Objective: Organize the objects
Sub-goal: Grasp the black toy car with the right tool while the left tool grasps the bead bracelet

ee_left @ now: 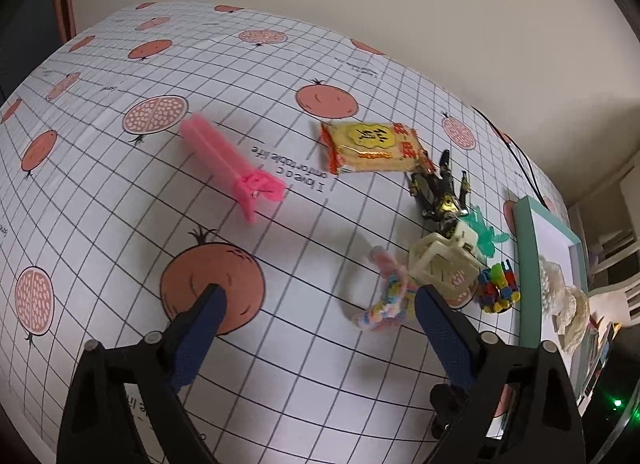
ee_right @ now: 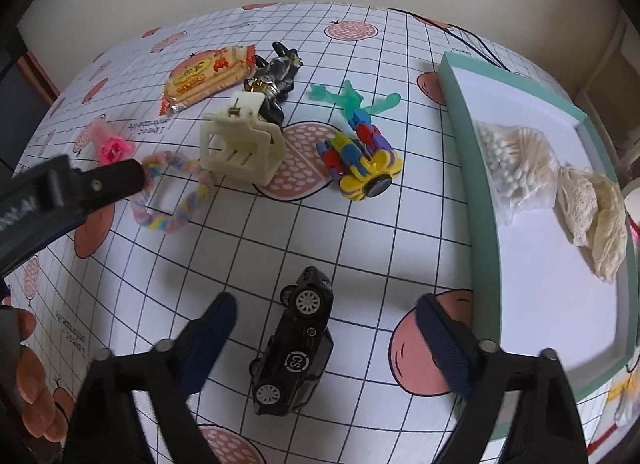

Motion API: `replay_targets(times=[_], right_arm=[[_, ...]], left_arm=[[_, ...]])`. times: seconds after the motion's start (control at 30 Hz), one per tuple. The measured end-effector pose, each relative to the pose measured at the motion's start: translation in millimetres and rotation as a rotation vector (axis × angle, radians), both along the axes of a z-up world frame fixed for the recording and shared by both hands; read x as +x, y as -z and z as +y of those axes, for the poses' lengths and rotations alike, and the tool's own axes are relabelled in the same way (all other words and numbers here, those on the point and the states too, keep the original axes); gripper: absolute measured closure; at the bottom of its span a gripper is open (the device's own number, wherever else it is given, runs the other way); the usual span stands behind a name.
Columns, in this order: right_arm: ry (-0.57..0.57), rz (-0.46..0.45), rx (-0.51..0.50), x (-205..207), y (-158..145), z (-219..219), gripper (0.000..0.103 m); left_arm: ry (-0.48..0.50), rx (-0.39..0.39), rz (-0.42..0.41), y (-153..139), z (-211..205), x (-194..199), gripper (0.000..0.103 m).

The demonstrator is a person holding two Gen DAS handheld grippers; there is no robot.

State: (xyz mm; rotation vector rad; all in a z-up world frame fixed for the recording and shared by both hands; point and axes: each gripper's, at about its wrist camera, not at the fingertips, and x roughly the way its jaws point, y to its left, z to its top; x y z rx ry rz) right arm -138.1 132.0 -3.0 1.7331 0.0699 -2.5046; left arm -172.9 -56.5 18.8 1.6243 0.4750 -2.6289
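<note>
Right tool (ee_right: pixel 326 314) spread wide, black toy car (ee_right: pixel 294 344) lying on its side between its fingers at lower centre, untouched, left tool (ee_left: pixel 320 300) spread over the checked bench (ee_left: pixel 120 223), teal tray (ee_right: pixel 480 223) at right edge

Legible markings: "CS" in a white ring on the black toy car (ee_right: pixel 294 348), lying between the right gripper's fingers; "I love a c… comfortable life", inverted, printed on the tablecloth (ee_left: pixel 292 171) beyond the left gripper's fingers. Snack packet (ee_left: pixel 372 147) characters illegible.
</note>
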Motion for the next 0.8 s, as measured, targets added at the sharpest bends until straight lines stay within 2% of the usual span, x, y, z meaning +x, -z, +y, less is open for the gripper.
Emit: replay_targets(times=[0.07,0.23,0.27,0.37,0.43,0.5,0.6,0.67,0.8], right_arm=[[0.001,0.000,-0.007,1,-1,0,0.022],[0.010,-0.007,-0.020,-1,-4,2,0.050],[0.012,-0.008,-0.027,-2,-4,2,0.052],[0.022,-0.015,-0.052,-2,-5,3,0.061],[0.023,-0.015,-0.064,-3,-5,5,0.073],[0.021,-0.014,-0.074,-3,-6,5,0.079],[0.013,-0.013,-0.082,-2,-8,4,0.082],[0.003,-0.006,-0.087,0,-10,1,0.083],[-0.016,0.015,-0.091,-5,-15,1,0.084]], left_arm=[[0.015,-0.010,0.000,0,5,-1,0.017],[0.048,-0.042,0.009,1,16,-2,0.024],[0.051,-0.046,0.012,1,17,-3,0.033],[0.068,-0.050,0.008,3,22,-5,0.042],[0.078,-0.059,0.009,4,26,-6,0.051],[0.095,-0.071,0.009,5,30,-7,0.058],[0.116,-0.078,0.014,6,35,-7,0.071],[0.127,-0.078,0.014,6,36,-8,0.085],[0.129,-0.077,0.018,5,36,-6,0.092]])
